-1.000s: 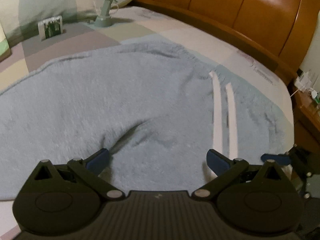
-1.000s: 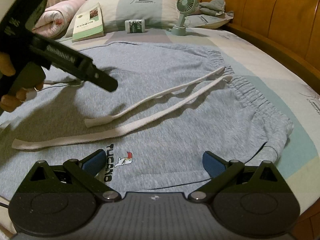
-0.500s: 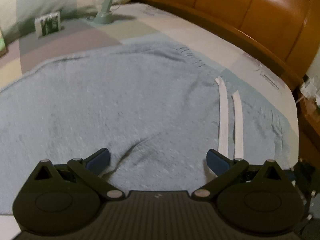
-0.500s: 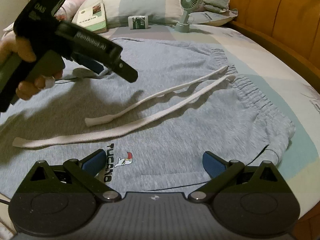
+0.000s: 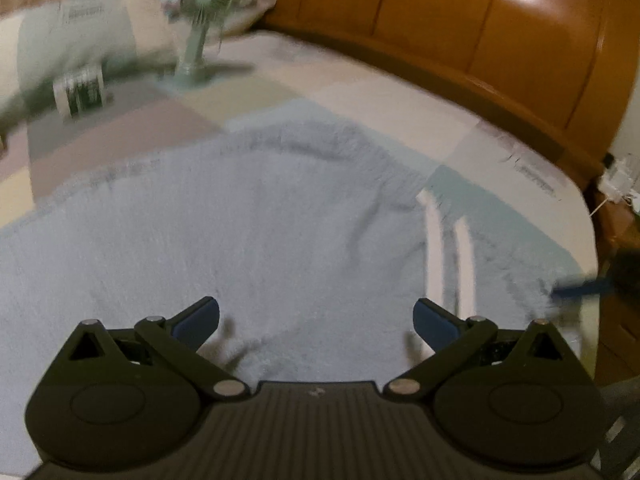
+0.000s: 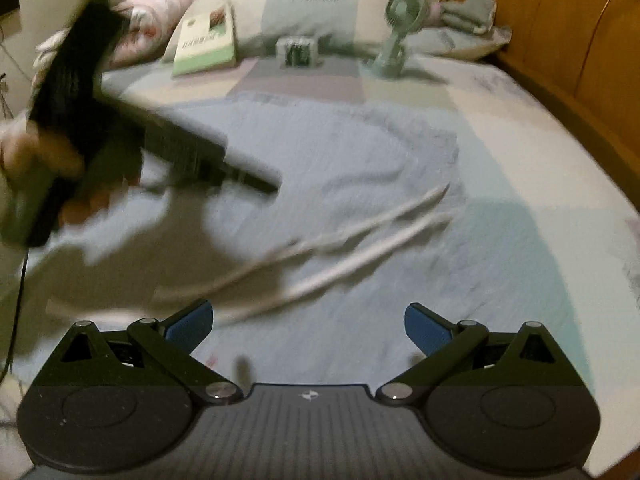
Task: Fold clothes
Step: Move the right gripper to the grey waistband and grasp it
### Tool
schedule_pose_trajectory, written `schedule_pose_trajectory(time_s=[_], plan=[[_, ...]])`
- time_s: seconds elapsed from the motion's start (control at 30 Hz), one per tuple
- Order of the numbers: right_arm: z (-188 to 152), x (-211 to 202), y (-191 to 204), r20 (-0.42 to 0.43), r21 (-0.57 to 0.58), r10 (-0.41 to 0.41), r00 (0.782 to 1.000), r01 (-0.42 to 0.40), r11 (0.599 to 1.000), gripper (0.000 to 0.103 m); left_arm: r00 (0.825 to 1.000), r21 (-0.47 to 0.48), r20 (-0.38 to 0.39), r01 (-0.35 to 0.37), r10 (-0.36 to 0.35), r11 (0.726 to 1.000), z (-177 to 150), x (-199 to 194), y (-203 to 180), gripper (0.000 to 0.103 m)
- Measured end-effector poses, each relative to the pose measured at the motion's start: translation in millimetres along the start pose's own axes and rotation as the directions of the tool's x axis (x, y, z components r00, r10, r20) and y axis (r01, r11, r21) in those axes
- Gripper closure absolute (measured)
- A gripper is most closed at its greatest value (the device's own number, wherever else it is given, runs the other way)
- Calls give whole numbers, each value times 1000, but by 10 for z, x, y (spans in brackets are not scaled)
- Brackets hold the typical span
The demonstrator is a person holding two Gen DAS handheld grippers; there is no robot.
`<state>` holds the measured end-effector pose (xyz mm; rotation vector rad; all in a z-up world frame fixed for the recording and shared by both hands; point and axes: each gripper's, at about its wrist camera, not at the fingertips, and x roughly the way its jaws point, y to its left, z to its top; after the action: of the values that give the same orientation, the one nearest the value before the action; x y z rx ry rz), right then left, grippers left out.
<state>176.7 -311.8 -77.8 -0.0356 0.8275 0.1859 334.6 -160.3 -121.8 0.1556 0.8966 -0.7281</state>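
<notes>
Grey sweatpants lay flat across the bed, waistband toward the wooden headboard, white drawstrings trailing diagonally away from it, left gripper jaws wide, empty, right gripper same, both frames kinda blurry

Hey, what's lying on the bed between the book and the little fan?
In the right wrist view, a small dark-printed box stands on the bedsheet between the book and the fan.

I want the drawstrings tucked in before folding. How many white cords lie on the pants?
2: both lie side by side across the grey pants, one cord nearer the fan, the other nearer the camera.
</notes>
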Motion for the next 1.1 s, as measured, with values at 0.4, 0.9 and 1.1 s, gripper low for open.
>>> schedule_pose_trajectory(time_s=[0.4, 0.9, 1.1], plan=[[601, 542, -914, 33, 74, 121, 992, -123, 990, 0, 988, 32, 87, -133, 130, 991, 106, -119, -99, 1], [877, 1639, -2146, -24, 520, 509, 861, -424, 741, 0, 995, 41, 57, -78, 76, 996, -58, 41, -183, 1], [1047, 1994, -2301, 10, 579, 591, 807, -486, 654, 0, 994, 31, 57, -98, 96, 995, -55, 40, -191, 1]])
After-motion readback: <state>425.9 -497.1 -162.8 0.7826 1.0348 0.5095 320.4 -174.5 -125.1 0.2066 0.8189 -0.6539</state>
